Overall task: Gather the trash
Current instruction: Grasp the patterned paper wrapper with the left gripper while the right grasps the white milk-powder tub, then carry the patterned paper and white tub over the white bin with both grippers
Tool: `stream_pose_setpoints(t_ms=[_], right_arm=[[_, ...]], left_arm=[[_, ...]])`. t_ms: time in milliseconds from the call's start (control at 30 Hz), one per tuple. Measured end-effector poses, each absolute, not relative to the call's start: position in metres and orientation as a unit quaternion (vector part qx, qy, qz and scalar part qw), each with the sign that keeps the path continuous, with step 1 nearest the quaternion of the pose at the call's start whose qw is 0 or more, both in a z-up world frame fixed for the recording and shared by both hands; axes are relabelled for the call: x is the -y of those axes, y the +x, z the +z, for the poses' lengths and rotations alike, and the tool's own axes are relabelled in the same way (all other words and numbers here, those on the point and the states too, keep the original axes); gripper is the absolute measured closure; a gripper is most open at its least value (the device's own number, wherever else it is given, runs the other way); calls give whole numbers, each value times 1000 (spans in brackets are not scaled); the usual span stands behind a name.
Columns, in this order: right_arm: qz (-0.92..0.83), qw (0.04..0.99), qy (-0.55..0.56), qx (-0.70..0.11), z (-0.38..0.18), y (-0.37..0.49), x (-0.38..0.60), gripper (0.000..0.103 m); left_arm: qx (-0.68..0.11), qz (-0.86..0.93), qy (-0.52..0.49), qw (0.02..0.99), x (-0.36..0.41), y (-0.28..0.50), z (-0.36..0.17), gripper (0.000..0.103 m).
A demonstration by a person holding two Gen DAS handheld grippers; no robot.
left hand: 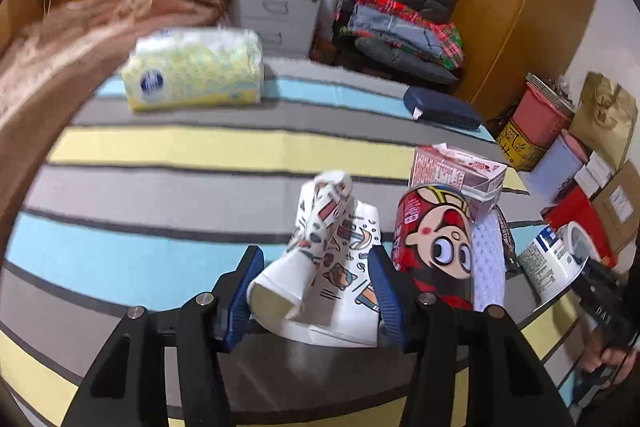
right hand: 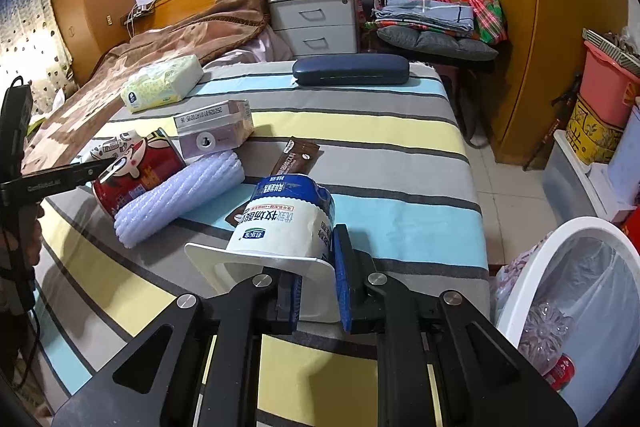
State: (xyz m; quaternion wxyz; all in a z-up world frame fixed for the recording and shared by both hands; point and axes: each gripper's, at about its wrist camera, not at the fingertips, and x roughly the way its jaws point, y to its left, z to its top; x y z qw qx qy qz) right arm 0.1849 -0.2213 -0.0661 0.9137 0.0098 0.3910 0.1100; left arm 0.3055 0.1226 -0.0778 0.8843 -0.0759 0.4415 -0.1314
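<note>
On the striped bedspread lies scattered trash. Right gripper has pinched the rim of a yogurt cup; left gripper, half open, straddles a crumpled paper cup, contact unclear.

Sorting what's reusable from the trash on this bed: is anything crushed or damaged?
Yes. The patterned paper cups between the left gripper's fingers are squashed and creased. The yogurt tub lies tipped on its side but looks whole.
</note>
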Motion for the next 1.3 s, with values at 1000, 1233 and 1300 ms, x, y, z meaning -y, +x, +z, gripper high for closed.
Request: stream_pose_setpoints(t_ms=[1000,1233,1300], right_arm=[[122,922,22,-368,-61,169,226,95],[123,926,30,-357,-56,159,229,95],[122,928,30,-351,-53,156,229,95]], left_arm=[[-387,-109,-94,911,-113,254,-46,79],[-371,-100,-94,919,-112,231,-33,79],[-366,-98,-91,921,-110,224,-28,79]])
